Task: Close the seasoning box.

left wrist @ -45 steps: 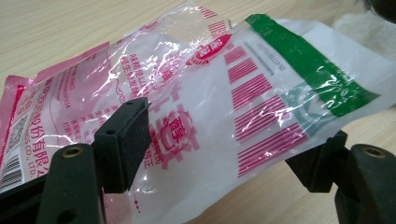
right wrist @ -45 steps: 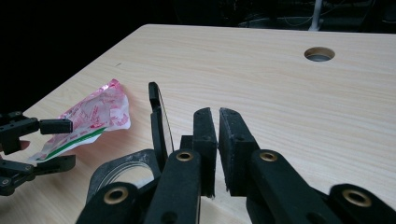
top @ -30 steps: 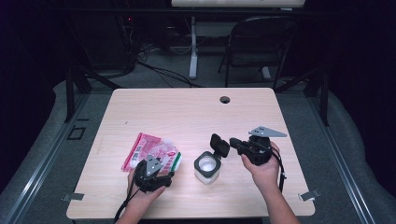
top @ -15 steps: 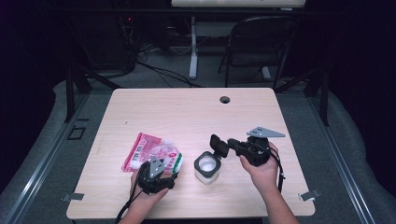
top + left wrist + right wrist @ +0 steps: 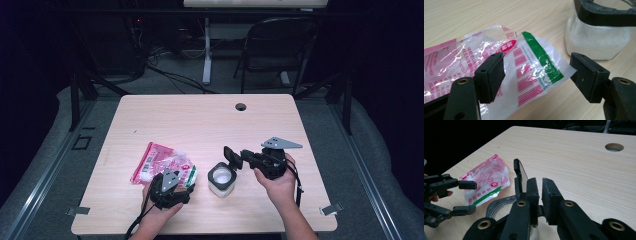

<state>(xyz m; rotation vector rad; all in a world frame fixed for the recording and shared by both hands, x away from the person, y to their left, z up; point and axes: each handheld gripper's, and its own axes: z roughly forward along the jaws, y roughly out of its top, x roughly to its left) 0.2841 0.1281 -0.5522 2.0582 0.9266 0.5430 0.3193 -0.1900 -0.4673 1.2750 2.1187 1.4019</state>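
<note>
From above, we see our left gripper (image 5: 186,181) at the near end of a crinkled plastic packet (image 5: 162,164), with a squat clear jar (image 5: 221,180) just right of it and our right gripper (image 5: 239,159) beside the jar's raised black lid (image 5: 232,157).

Along the left gripper, its jaws stand wide apart astride the packet's (image 5: 524,67) green-striped end, pads clear of the glossy film; the frosted jar (image 5: 596,42) sits just beyond.

Along the right gripper, its jaws, which have just been opening a little, show a narrow gap, the thin upright lid (image 5: 520,176) just left of them, not between the pads.

We judge it best to close on the packet's flat end squarely and lift slowly, since the slick film may slide.
</note>
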